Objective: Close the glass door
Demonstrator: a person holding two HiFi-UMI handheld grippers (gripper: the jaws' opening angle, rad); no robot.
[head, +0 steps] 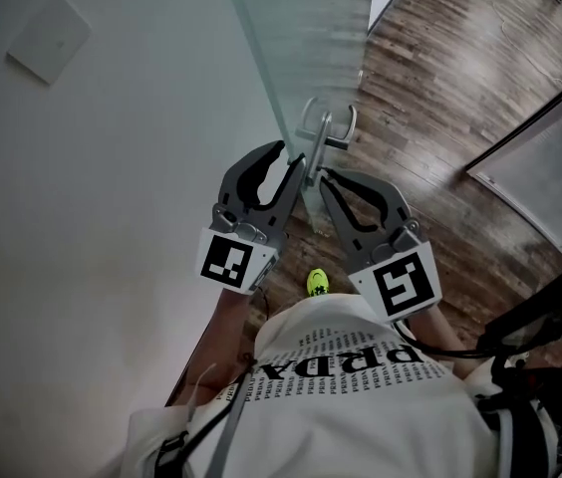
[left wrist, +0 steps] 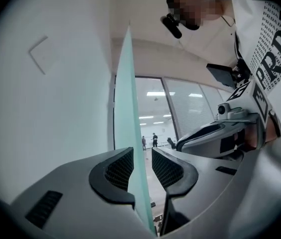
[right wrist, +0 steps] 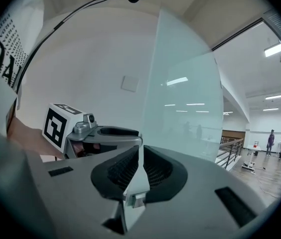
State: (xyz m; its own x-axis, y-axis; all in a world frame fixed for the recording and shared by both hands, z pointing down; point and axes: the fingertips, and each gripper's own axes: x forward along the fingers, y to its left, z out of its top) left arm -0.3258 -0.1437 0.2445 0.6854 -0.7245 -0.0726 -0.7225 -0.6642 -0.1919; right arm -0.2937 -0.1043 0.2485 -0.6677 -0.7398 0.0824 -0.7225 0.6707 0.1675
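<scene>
The glass door stands edge-on to me beside the white wall, its pale green edge running up the left gripper view. My left gripper straddles that edge just below the handle. Its jaws stand open, and a gap shows beside the glass. My right gripper is shut on the silver door handle. In the right gripper view the metal bar sits pinched between the ribbed pads, with the frosted pane beyond. Both grippers point level, close together.
A white switch plate sits on the wall at left. Dark wood floor lies beyond the door. A second glass partition is at the right. My yellow shoe is below the grippers. A railing and distant people are far off.
</scene>
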